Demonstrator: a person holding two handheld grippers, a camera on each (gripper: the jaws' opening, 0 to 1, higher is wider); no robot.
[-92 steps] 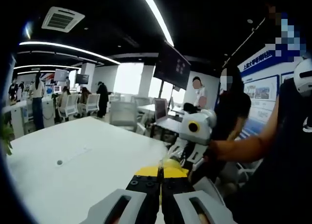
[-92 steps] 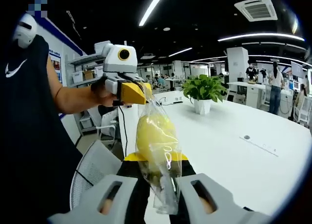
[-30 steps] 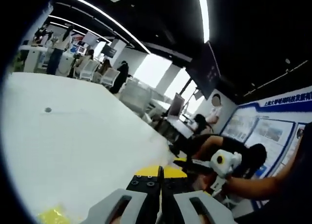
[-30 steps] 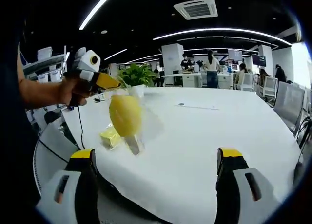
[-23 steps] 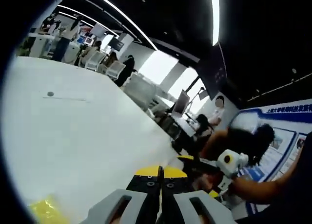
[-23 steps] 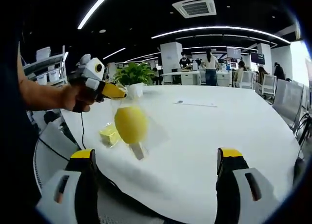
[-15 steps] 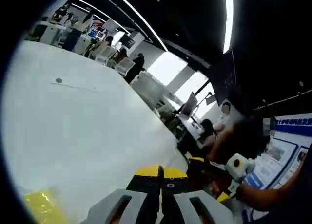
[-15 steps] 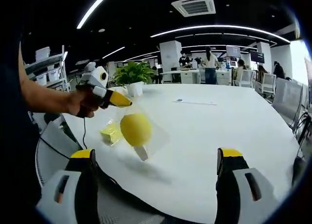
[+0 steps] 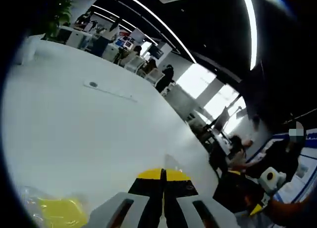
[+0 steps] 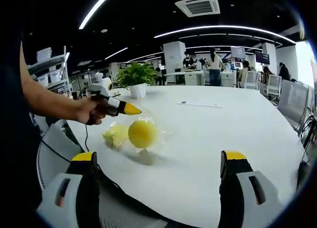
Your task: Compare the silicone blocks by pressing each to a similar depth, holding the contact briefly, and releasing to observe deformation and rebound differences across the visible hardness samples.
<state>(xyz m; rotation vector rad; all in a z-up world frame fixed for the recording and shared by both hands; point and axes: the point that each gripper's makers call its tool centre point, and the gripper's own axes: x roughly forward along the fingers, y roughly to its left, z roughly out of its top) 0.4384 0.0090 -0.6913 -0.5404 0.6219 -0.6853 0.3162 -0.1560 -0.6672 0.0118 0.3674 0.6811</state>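
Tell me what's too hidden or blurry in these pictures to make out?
- Left gripper view: the yellow block in its clear bag is cut off by the picture's lower edge and blurred.
- Right gripper view: the flat yellow piece is partly hidden behind the round yellow block.
- Whether the left gripper pinches the bag: too small to tell.

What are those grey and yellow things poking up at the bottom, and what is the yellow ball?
They are claws that a person holds, one in each hand. A little camera rides on each claw, so each picture looks out along its own claw. In the right gripper view the right claw is wide open. The person's hand holds the left claw over the white table. Its tips are shut on a clear bag with a yellow ball inside, low over the table. A second yellow piece in a bag lies beside it. In the left gripper view that claw's tips are closed together.
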